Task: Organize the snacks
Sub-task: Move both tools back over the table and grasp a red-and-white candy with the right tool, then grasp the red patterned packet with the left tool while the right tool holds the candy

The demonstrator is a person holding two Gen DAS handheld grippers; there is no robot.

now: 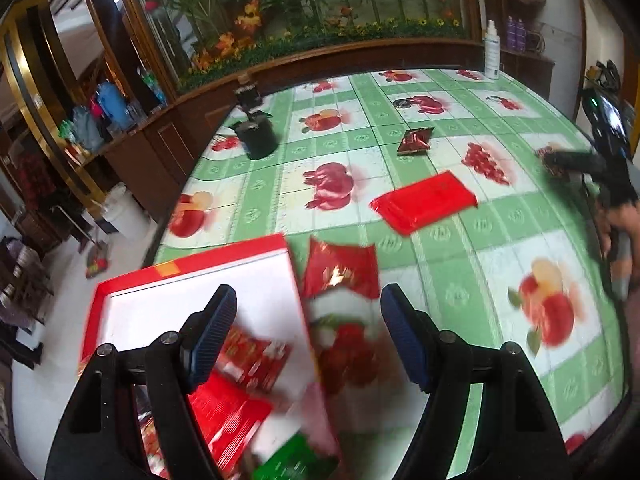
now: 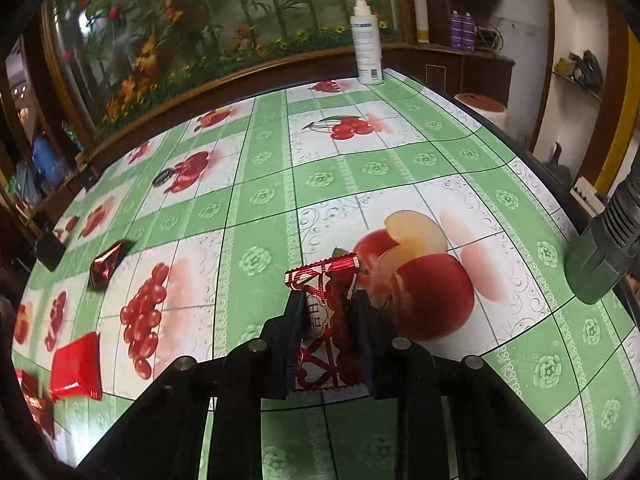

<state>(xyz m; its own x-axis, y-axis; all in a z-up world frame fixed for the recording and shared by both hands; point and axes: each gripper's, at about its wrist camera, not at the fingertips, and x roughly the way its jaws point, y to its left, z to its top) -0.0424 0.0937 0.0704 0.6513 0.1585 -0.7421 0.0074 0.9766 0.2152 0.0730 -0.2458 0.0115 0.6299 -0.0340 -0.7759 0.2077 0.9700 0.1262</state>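
Green fruit-print counter [image 2: 260, 160] fills both views. Right hand-held gripper [image 2: 326, 320], lower centre, clamps red-white foil candy wrapper [image 2: 326, 320]. Left hand-held gripper [image 1: 308, 320] wide, w/ nothing between fingers, over red-rimmed white box [image 1: 192, 300] at lower left holding snack packs.

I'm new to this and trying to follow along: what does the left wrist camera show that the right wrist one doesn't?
Only the left wrist view shows the red box with packets inside, below the open left gripper. Only the right wrist view shows the right gripper shut on a red candy wrapper. Both show the fruit-print tablecloth, the flat red packet and the white spray bottle.
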